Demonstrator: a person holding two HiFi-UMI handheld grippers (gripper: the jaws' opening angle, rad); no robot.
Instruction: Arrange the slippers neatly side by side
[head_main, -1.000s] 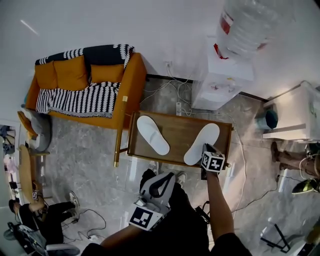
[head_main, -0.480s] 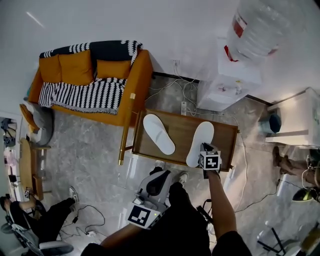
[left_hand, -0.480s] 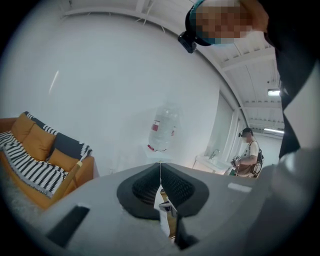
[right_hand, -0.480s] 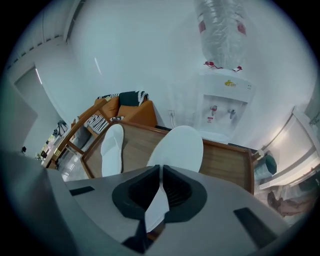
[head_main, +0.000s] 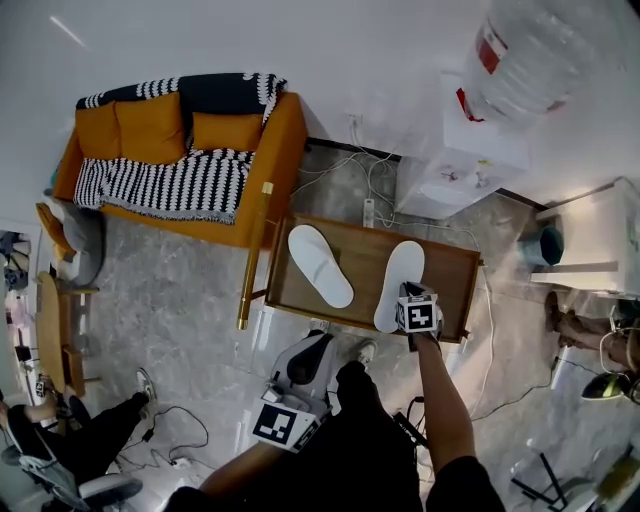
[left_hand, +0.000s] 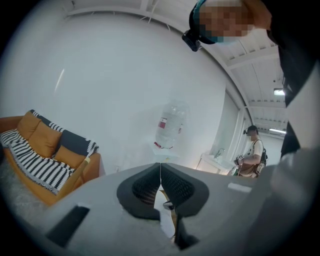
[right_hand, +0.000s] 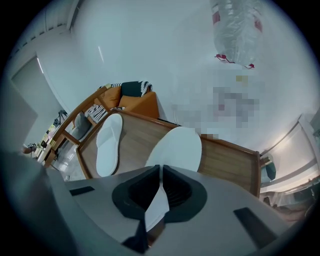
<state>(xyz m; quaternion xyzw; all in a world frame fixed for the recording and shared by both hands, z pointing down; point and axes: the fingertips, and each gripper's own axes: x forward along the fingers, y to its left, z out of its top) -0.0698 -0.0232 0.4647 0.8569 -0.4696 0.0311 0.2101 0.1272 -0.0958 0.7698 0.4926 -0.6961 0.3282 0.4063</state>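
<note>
Two white slippers lie on a low wooden table. The left slipper lies at a slant on the table's left half, untouched. The right slipper lies on the right half with its heel at the near edge. My right gripper is shut on that heel, a thin white edge pinched between its pads. My left gripper hangs low in front of the table, shut and empty, pointing towards the room.
An orange sofa with a striped blanket stands left of the table. A water dispenser with its bottle stands behind it, with cables on the floor. A white cabinet is at right. People stand or sit at the far right and lower left.
The right gripper has swung the right slipper's heel so it lies straighter on the table. The left gripper has stayed low and shut.
</note>
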